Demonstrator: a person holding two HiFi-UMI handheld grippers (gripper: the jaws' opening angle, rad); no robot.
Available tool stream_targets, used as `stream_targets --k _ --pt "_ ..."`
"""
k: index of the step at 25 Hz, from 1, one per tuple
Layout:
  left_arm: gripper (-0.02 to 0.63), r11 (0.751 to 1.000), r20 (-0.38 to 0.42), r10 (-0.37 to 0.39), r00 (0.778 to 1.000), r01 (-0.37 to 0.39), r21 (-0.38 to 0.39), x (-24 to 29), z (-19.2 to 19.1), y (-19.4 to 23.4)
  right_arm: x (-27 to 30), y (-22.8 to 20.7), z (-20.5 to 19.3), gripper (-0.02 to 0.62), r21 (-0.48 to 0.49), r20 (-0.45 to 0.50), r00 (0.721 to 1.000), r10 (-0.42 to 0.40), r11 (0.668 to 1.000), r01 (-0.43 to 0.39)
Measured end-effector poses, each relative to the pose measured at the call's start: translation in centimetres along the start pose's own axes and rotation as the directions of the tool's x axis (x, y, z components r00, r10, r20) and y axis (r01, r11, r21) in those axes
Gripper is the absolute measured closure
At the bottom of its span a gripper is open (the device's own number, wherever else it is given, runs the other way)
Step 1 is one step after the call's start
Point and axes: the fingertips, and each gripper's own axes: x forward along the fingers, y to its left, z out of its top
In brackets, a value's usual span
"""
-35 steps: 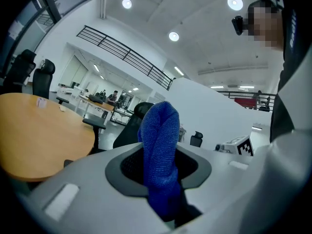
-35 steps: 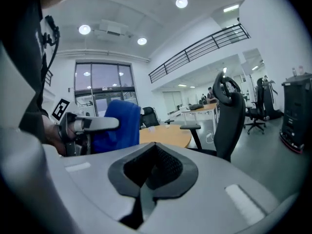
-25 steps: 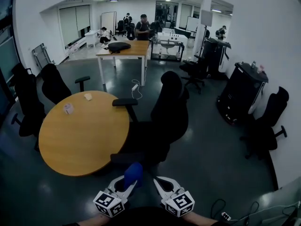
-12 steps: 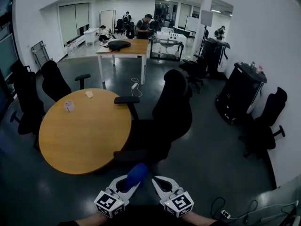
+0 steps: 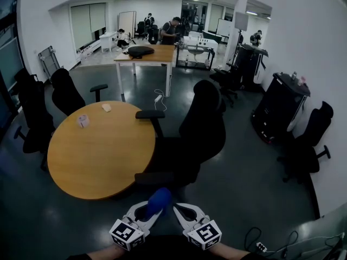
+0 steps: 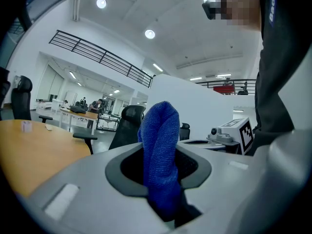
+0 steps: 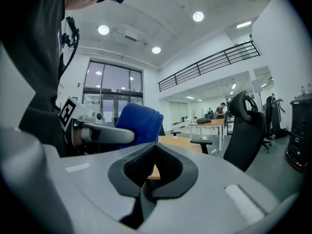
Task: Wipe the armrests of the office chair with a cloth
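The left gripper [image 5: 150, 213] pinches the blue cloth [image 5: 158, 199]; the right gripper [image 5: 179, 209] sits closed, empty. The cloth (gripped low, top floppy) may slip against the near armrest [image 5: 160, 177].

At six o'clock the left hand-held gripper [image 5: 148, 214] clamps a blue cloth [image 5: 158, 199], with the right hand-held gripper [image 5: 178, 209] just beside it. The black office chair [image 5: 201, 129] stands at centre, its armrests [image 5: 150, 114] toward the round tabletop [image 5: 97, 158] at nine o'clock.
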Motion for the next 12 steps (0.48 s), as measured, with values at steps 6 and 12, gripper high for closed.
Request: stream_targets --k 6,12 --pt "0.471 1.000 -0.001 0.005 1.000 -0.005 0.003 -0.27 0.03 0.05 0.13 0.11 -0.01 0.592 -0.002 -0.002 1.000 0.002 1.000 -0.002" --pt "0.469 1.000 -0.001 0.005 1.000 -0.005 -0.001 -0.23 0.03 -0.35 -0.17 0.10 -0.02 0.592 -0.001 -0.005 1.000 0.004 1.000 -0.004"
